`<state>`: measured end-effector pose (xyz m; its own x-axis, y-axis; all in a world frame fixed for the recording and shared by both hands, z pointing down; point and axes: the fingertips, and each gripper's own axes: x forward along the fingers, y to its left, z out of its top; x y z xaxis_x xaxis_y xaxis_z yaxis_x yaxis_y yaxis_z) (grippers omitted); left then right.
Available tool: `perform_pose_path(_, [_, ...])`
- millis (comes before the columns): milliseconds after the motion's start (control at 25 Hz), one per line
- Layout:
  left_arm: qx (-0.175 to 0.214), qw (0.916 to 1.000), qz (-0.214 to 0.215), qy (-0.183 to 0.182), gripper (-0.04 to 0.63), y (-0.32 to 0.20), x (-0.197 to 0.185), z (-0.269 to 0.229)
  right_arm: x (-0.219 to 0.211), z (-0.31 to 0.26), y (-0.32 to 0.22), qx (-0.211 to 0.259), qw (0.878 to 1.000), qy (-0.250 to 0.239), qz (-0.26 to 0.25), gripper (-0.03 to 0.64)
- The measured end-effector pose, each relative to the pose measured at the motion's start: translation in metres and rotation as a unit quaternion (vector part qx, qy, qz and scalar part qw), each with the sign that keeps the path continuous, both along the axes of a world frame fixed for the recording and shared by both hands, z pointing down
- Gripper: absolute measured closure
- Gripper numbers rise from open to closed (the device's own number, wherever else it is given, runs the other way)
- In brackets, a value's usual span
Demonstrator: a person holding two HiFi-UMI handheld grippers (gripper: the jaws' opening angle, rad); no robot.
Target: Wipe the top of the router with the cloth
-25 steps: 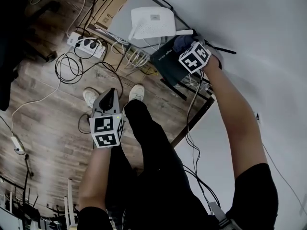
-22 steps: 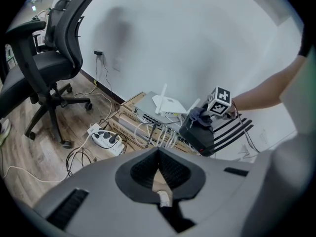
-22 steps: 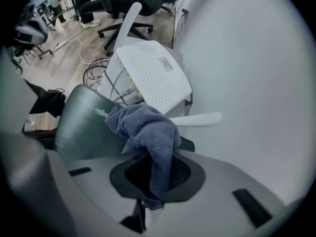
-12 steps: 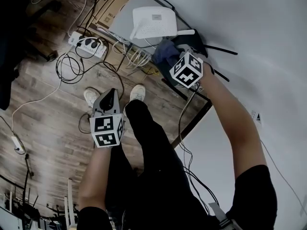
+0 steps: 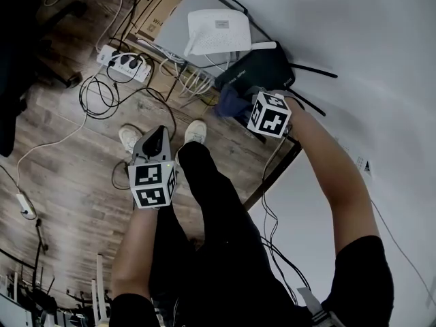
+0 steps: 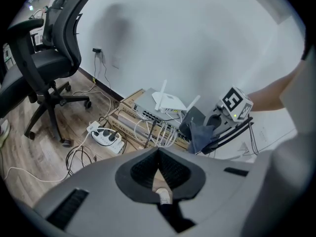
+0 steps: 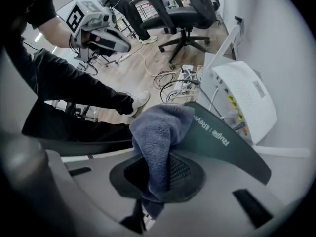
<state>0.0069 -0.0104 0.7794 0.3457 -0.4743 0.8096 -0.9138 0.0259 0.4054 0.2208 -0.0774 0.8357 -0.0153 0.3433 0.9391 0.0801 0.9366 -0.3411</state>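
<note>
Router (image 5: 262, 70), black and flat with thin antennas, is seen lying beside a white router (image 5: 216, 31) on a stack of network gear and cardboard boxes (image 5: 158, 9), set on the wooden floor (image 5: 68, 162) against a white wall (image 5: 354, 33). A blue-grey cloth (image 7: 160, 132) is pinched by the right gripper (image 7: 157, 169), whose fingers are closed on it. The bunched free end of the cloth is pressed against the near edge of the black top, close to the printed logo. In the head view the cloth is found at the lower left corner of that top. The left gripper (image 6: 159, 168) is held well apart from the stack, beside the person's dark trouser leg (image 5: 211, 196), and its fingers are brought together with nothing between them. A white power strip (image 5: 122, 63) with tangled cables is seen on the floor near the boxes, and an office chair (image 6: 49, 58) stands further off.
</note>
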Motion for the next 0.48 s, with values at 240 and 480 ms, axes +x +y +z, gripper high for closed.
perform_pose_path(240, [0.0,1.0,-0.003,-0.002,0.594,-0.002,-0.002,0.002,0.04,0.005,-0.001,-0.023,0.995,0.069,-0.065,0.586])
perform_pose_path(480, [0.001,1.0,0.0,-0.001,0.594,-0.004,0.002,0.0,0.092,0.01,-0.045,0.006,0.98,0.175,-0.09,0.584])
